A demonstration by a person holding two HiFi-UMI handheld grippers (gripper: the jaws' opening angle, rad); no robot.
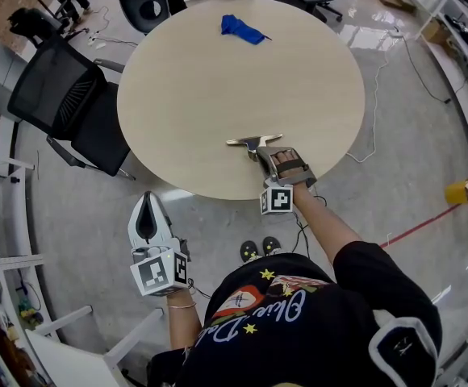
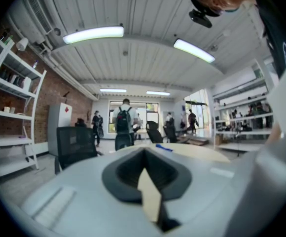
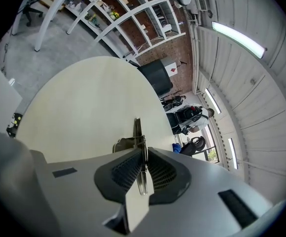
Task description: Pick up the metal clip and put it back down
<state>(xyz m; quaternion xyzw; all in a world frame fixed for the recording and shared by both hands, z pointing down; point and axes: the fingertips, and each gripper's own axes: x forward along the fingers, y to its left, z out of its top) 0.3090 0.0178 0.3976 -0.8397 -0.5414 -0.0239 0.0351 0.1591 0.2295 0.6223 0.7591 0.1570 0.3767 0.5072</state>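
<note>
The right gripper's (image 3: 143, 168) ribbed black pads (image 3: 127, 171) are pressed together on a thin, shiny metal clip (image 3: 137, 132), which stands edge-on in the narrow slit between them and sticks out past the fingertips. From the head view the same silvery clip (image 1: 254, 142) shows as a flat bar with a wider body behind it, held at the tip of the right gripper (image 1: 261, 151) over the near part of a round, pale wooden table (image 1: 218, 79); whether the clip touches the tabletop or hangs just above it I cannot tell. The left gripper (image 2: 145, 174) has its dark pads closed on each other with nothing between them. In the head view this left gripper (image 1: 148, 204) is held off the table, over the grey floor (image 1: 411, 135) just in front of the table's near edge and well apart from the clip. On the far side of the tabletop lies a crumpled blue cloth (image 1: 242, 29), well away from both grippers. A black mesh-backed office chair (image 1: 64, 95) stands just beside the table's left edge. A small yellow object (image 1: 458, 192) sits on the floor far to the right.
</note>
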